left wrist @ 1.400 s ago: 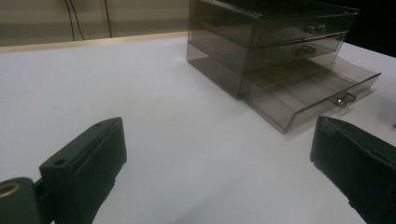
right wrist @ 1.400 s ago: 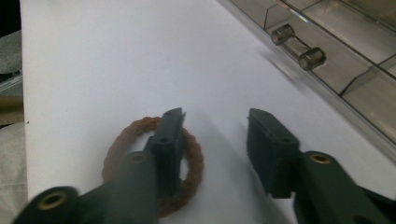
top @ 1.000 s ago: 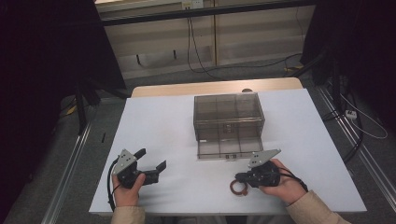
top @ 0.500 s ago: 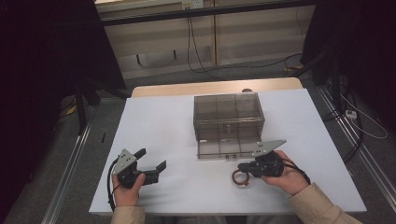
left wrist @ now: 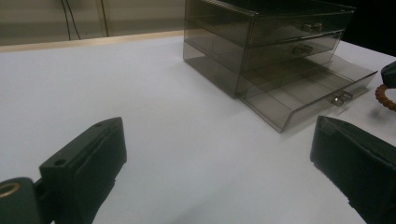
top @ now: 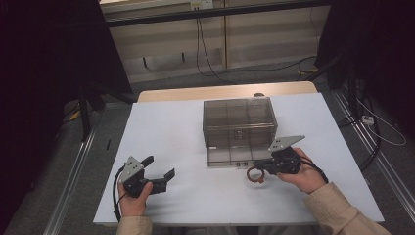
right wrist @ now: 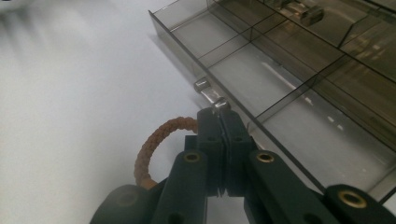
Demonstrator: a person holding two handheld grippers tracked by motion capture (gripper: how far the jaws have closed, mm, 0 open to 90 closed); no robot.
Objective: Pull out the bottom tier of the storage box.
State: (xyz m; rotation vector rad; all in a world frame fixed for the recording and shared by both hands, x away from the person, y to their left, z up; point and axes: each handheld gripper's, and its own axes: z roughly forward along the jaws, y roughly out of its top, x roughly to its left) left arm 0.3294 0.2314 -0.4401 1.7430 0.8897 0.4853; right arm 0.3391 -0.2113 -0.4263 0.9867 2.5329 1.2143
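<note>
A white table (top: 186, 132) carries a smoky clear drawer box (top: 238, 120) at its middle, toward the far side. The box has three drawers; the bottom drawer (top: 232, 155) is pulled out toward the near edge, while the two above are shut. In the right gripper view the open drawer (right wrist: 299, 88) shows thin dividers splitting it into compartments, and a small clear knob (right wrist: 210, 93) sits on its front wall.

The right gripper (top: 258, 169) is held in the person's right hand (top: 306, 174) at the near right, just in front of the open drawer. Its jaws are closed together, pinching a brown braided ring (top: 254, 175). In the right gripper view the ring (right wrist: 152, 147) loops out to the left of the closed jaws, low over the table, and the jaw tips lie just beside the drawer knob; whether they touch it cannot be told.

The left gripper (top: 159, 171) is held in the left hand (top: 133, 198) at the near left, well apart from the box. Its jaws stand wide with nothing between them, pointing right toward the drawer. In the left gripper view the two black jaws frame bare table, with the box (left wrist: 261, 42) beyond and the ring (left wrist: 385, 97) at the right edge.

A cable (top: 116, 188) loops from the left gripper by the wrist.
</note>
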